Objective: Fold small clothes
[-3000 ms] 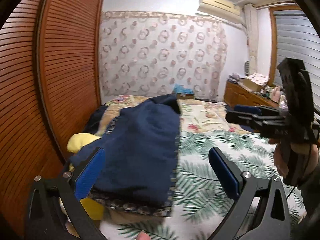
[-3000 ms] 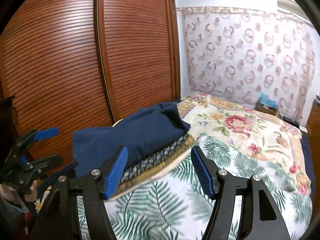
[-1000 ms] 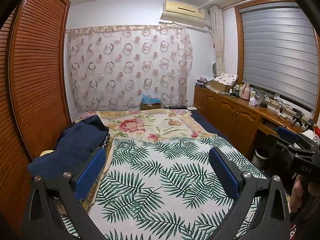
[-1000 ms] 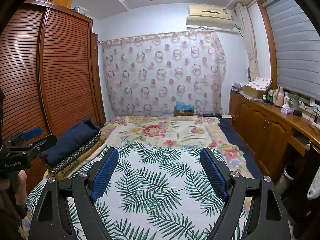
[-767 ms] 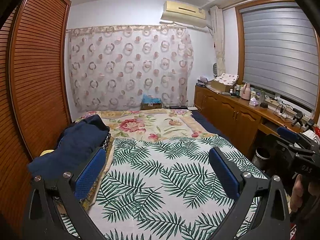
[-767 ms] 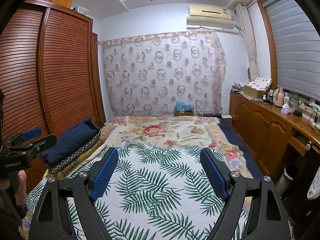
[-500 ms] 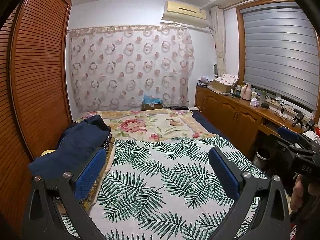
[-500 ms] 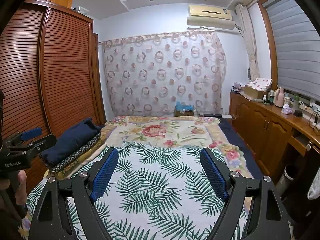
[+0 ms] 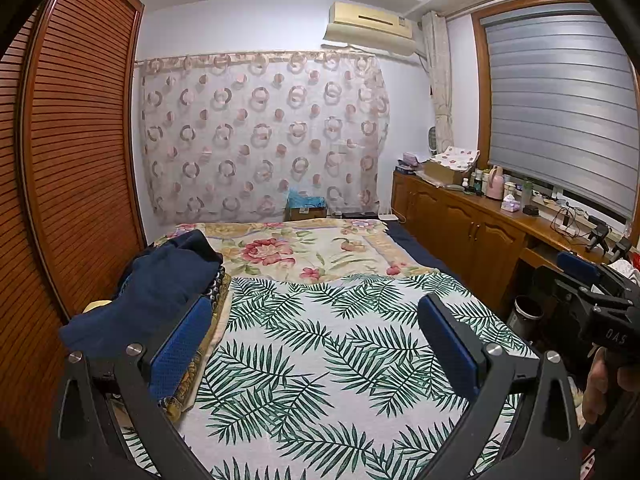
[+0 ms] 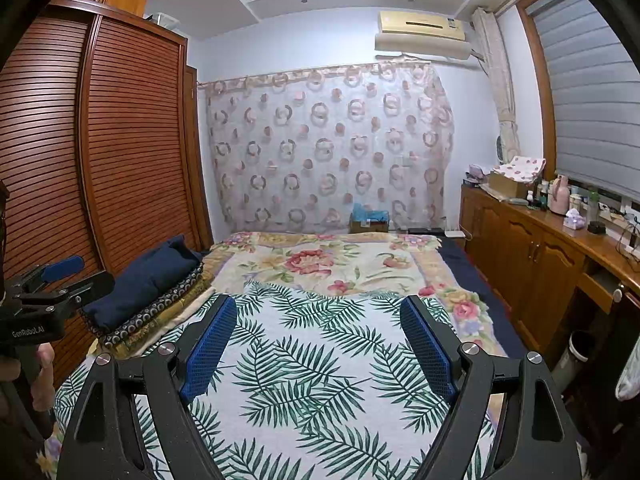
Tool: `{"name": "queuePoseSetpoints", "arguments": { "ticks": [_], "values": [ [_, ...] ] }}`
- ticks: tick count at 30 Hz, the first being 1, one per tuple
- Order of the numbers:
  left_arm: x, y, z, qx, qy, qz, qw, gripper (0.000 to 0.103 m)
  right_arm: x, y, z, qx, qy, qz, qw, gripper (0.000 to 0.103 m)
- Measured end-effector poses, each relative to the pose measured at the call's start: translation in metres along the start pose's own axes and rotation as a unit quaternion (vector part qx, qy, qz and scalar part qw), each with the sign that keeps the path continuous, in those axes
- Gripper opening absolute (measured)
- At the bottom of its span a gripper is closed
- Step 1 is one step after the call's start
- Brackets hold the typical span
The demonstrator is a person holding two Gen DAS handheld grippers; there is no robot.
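Folded stack (image 9: pixel 160 300) – lower layers half-hidden by left gripper (image 9: pixel 312 332) finger.

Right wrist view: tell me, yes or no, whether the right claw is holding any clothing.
No. The right claw stands open and empty over the leaf-print sheet, while the navy garment lies folded on the pile at the left.

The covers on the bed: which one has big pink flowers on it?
The far cover, by the curtain, has pink flowers. The near cover under the grippers has green palm leaves instead.
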State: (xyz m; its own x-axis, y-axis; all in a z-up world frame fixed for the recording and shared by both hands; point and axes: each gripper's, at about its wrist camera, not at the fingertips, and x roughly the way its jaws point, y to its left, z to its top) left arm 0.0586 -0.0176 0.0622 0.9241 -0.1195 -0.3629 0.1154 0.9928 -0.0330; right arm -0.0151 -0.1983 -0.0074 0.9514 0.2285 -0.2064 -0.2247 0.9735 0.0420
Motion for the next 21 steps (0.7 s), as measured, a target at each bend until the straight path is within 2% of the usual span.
{"name": "queuePoseSetpoints", "arguments": {
  "ticks": [21],
  "values": [
    [-0.0019,0.0055,0.0010,-0.002,-0.003,0.004,1.0000,0.103,-0.0002,-0.0020,-0.0007,-0.001,-0.001,0.001,1.000,0.085]
  ]
}}
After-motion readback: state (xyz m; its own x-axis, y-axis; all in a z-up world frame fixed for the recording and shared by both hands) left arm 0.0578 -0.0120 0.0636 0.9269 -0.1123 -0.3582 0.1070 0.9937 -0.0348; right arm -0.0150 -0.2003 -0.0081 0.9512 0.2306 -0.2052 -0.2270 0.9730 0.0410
